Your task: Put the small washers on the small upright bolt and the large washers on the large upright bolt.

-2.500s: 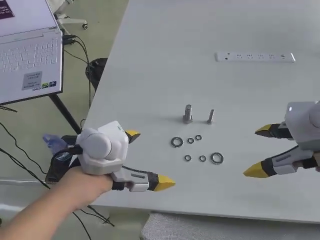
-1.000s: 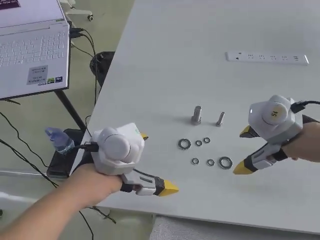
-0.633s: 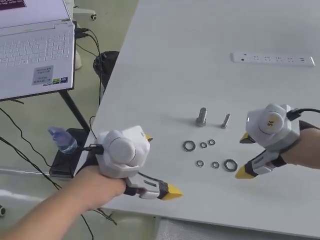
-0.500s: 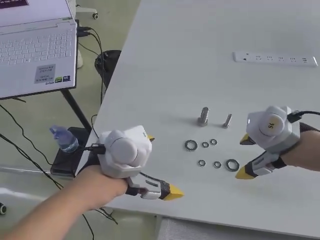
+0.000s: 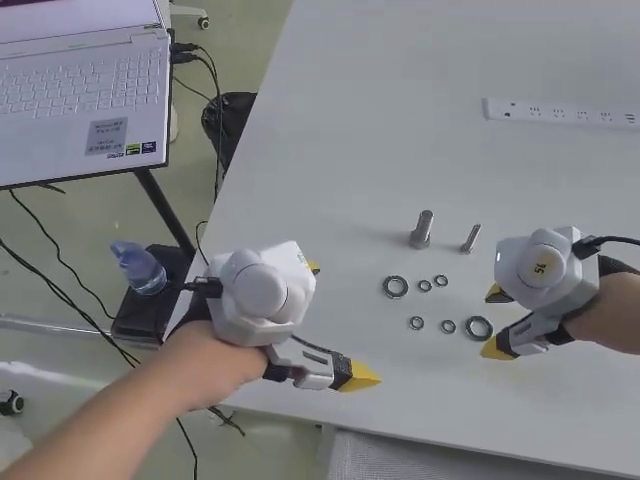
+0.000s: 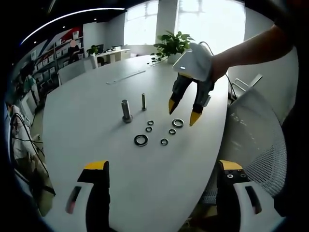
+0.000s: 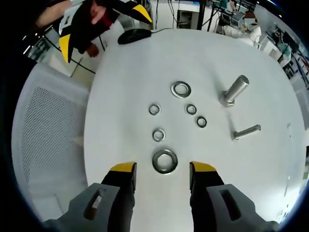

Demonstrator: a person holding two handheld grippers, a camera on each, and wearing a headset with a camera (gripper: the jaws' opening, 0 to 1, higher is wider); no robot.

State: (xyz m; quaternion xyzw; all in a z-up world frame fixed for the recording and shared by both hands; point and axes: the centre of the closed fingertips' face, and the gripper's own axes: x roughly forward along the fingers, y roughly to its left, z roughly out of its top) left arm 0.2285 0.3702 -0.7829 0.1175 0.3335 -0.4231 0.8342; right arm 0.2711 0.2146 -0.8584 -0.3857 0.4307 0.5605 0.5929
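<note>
While the right gripper hovers, fingers apart either side of a large washer, the left gripper hangs at the table edge, fingers apart.

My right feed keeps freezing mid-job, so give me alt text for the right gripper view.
The right gripper is open, its jaws framing a large washer that lies on the white table. Beyond lie four small washers, a second large washer, the large bolt and the small bolt. The left gripper shows at top left.
</note>
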